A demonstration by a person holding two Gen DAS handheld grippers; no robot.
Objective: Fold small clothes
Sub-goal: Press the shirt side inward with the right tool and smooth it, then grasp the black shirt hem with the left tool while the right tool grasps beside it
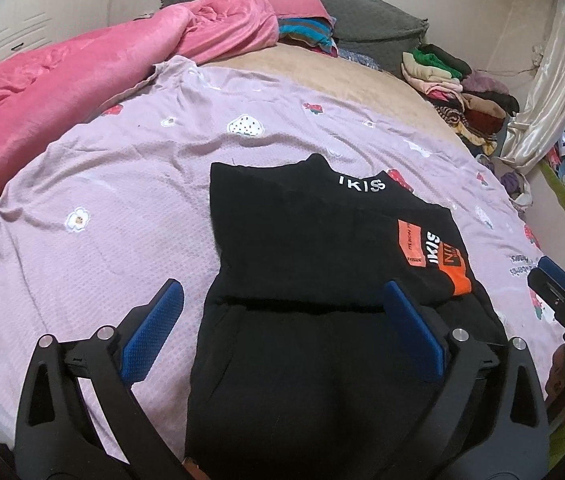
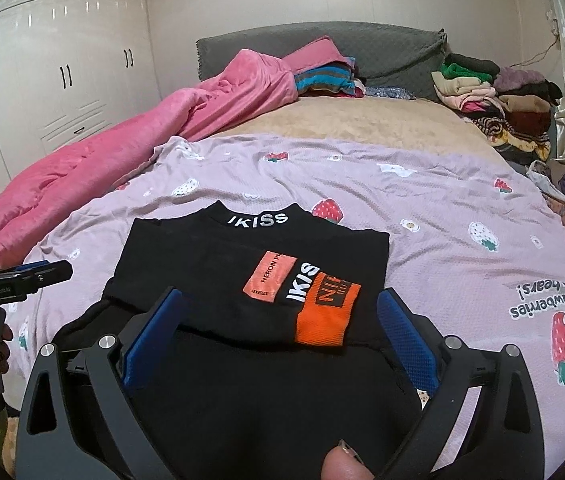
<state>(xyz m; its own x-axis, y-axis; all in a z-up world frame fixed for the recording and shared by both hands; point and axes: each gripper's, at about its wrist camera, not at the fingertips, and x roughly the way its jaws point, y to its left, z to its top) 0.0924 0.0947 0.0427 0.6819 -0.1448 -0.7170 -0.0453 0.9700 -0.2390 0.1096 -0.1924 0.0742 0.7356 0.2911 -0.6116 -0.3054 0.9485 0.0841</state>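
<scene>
A small black top (image 1: 314, 248) with a white "IKISS" collar and an orange-cuffed sleeve (image 1: 438, 256) folded across it lies on the lilac strawberry-print sheet (image 1: 102, 216). It also shows in the right wrist view (image 2: 250, 280). My left gripper (image 1: 282, 300) is open and empty, its jaws straddling the top's left half near the lower fold. My right gripper (image 2: 278, 312) is open and empty above the near part of the top, close to the orange cuff (image 2: 326, 312). The right gripper appears at the edge of the left wrist view (image 1: 562, 292), and the left gripper at the edge of the right wrist view (image 2: 22, 276).
A pink blanket (image 1: 62, 80) is bunched along the bed's left side. Piles of folded clothes (image 1: 458, 92) sit at the far right by the curtain (image 1: 546, 72). A grey headboard (image 2: 322, 48) and white wardrobes (image 2: 54, 80) stand behind the bed.
</scene>
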